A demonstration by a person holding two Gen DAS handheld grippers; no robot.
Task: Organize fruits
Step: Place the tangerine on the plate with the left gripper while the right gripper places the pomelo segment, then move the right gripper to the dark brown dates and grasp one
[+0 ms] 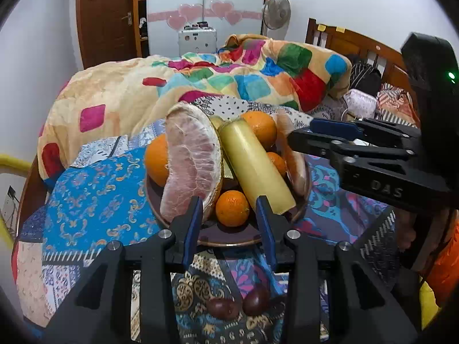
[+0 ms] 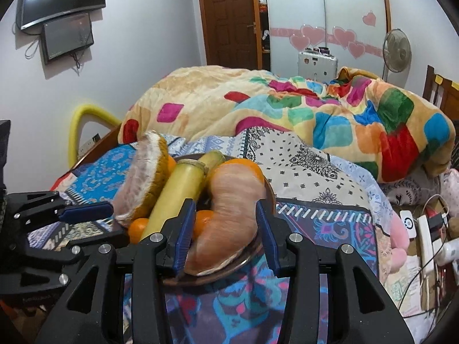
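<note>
Both grippers, left [image 1: 231,215] & right [image 2: 226,232], open beside fruit plate [image 1: 229,239].

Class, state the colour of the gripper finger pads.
Blue pads, clearest in the left wrist view.

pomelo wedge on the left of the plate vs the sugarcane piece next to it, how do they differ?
The pomelo wedge is a curved crescent; the sugarcane piece is a straight cylinder. The pomelo wedge shows pink, membrane-covered flesh with a yellow rind; the sugarcane piece is smooth pale yellow. The wedge stands on edge; the cane lies slanted across the oranges. Both sit on the brown plate.
</note>
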